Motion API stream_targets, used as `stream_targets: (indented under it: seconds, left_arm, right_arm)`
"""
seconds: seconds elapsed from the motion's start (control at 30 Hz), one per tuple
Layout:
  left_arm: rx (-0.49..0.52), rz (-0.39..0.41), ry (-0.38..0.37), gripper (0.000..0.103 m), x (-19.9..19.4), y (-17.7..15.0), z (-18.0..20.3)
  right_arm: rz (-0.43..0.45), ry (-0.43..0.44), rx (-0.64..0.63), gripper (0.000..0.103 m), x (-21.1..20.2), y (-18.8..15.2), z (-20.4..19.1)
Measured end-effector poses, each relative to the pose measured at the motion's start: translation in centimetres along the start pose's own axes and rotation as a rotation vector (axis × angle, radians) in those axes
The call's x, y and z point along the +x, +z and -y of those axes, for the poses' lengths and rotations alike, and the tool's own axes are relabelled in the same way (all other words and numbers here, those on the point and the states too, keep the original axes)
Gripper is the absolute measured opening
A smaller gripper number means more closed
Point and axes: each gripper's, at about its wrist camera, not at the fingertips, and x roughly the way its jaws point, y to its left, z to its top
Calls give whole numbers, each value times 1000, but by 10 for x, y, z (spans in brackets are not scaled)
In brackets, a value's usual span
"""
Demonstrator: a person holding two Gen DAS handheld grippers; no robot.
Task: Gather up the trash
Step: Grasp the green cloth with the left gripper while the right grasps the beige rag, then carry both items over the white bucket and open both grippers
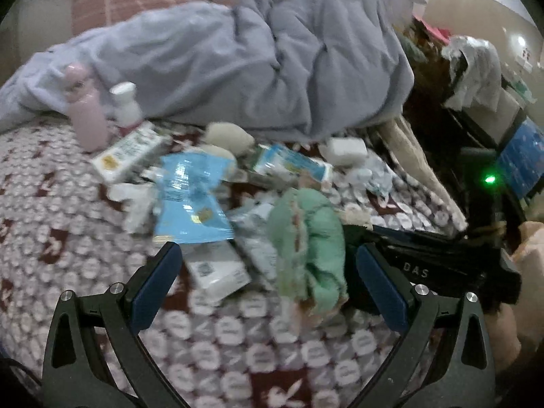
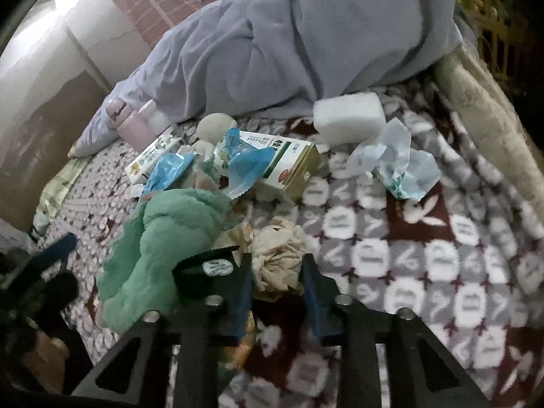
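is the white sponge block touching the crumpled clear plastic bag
Cannot tell. In the right wrist view the sponge block and the plastic bag sit close together, but blur hides whether the edges meet.

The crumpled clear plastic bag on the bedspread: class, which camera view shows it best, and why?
The right wrist view. There the plastic bag lies in the open on the patterned bedspread, in front of the white foam block, its folds visible. The left wrist view shows it only as a small, blurred patch near the bed's edge.
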Motion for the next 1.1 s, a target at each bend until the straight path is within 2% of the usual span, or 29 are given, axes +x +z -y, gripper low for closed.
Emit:
stream_targets:
  seconds: [0.07,0.1,0.13,0.17,0.2,0.3,0.53,0.73,0.97,1.1]
  left_arm:
    - [16,-40,-7,76,16,0,7]
    - [18,-68,-17,57,24,0,9]
    - [8,-92,-47,44,30,1,10]
    - [-8,-104,-79,38,33,1,9]
    - [-21,-107,-100,28,33,1,9]
    - [18,-67,-64,18,21,5,18]
    - [26,-10,-103,7,-16,19,28]
    - [60,26,-165,6,-35,30,57]
    - [105,44,-212,4,-39,39,99]
    - [144,48,-254,4,-40,45,132]
  right_arm:
    - [28,10,3,21,-5,-1,2]
    - [40,13,9,21,-10,-2,4]
    - [55,13,17,21,-16,-2,7]
    - [75,13,22,21,-24,-1,10]
    - [89,11,27,21,-31,-1,13]
    - [125,-1,24,21,-50,0,17]
    - [177,-22,31,21,-91,-11,30]
    - [228,-61,62,21,-128,-24,49]
    - [282,-132,101,21,-175,-41,82]
    - [317,-205,119,21,-201,-51,103]
